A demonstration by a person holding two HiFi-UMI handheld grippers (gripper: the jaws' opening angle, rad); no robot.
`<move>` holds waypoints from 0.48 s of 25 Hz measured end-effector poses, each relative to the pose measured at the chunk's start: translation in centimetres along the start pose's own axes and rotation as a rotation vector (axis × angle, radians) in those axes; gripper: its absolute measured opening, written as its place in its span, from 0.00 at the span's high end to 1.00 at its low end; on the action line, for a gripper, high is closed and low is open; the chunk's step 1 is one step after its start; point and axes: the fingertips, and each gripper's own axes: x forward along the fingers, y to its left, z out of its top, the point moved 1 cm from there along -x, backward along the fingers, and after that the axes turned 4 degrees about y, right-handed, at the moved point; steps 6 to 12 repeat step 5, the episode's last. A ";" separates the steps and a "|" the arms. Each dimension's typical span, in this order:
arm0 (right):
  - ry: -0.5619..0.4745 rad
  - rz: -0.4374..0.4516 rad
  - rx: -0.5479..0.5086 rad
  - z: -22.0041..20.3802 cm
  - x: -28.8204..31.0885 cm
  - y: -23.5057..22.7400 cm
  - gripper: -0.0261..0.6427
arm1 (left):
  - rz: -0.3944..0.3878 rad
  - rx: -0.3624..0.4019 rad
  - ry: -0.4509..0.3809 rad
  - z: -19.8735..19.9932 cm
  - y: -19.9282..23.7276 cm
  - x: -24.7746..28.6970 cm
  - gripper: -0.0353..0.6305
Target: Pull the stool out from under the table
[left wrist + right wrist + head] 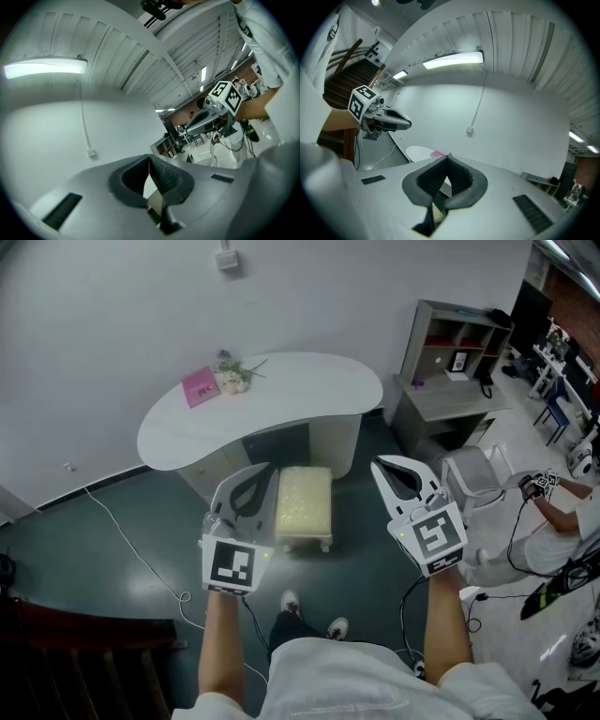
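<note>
A cream cushioned stool (304,502) stands on the dark floor with its far end tucked under the white kidney-shaped table (281,413). My left gripper (263,469) hovers in the air just left of the stool, jaws shut and empty. To the stool's right my right gripper (379,466) is held up at the same height, also shut on nothing. In the left gripper view the jaws (149,157) meet tip to tip and point at the white wall, with the right gripper (211,117) off to the side. The right gripper view shows its closed jaws (447,157) and the left gripper (391,123).
A pink book (199,386) and a small bunch of flowers (232,374) lie on the table. A grey desk with shelves (450,381) and a white chair (473,474) stand to the right, near a seated person (562,521). A cable (131,549) runs across the floor. Wooden stairs (84,652) are at the lower left.
</note>
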 end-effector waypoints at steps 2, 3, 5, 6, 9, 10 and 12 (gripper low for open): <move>0.002 0.001 0.001 0.0 -0.1 0.1 0.94 | 0.000 0.005 0.003 -0.1 0.1 0.0 0.92; 0.004 0.001 0.001 -0.1 -0.1 0.2 0.94 | 0.000 0.007 0.005 -0.2 0.1 -0.1 0.92; 0.008 0.001 0.001 -0.2 -0.2 0.4 0.94 | -0.004 0.015 0.007 -0.5 0.0 -0.1 0.92; 0.008 0.001 0.001 -0.2 -0.2 0.4 0.94 | -0.004 0.015 0.007 -0.5 0.0 -0.1 0.92; 0.008 0.001 0.001 -0.2 -0.2 0.4 0.94 | -0.004 0.015 0.007 -0.5 0.0 -0.1 0.92; 0.008 0.001 0.001 -0.2 -0.2 0.4 0.94 | -0.004 0.015 0.007 -0.5 0.0 -0.1 0.92; 0.008 0.001 0.001 -0.2 -0.2 0.4 0.94 | -0.004 0.015 0.007 -0.5 0.0 -0.1 0.92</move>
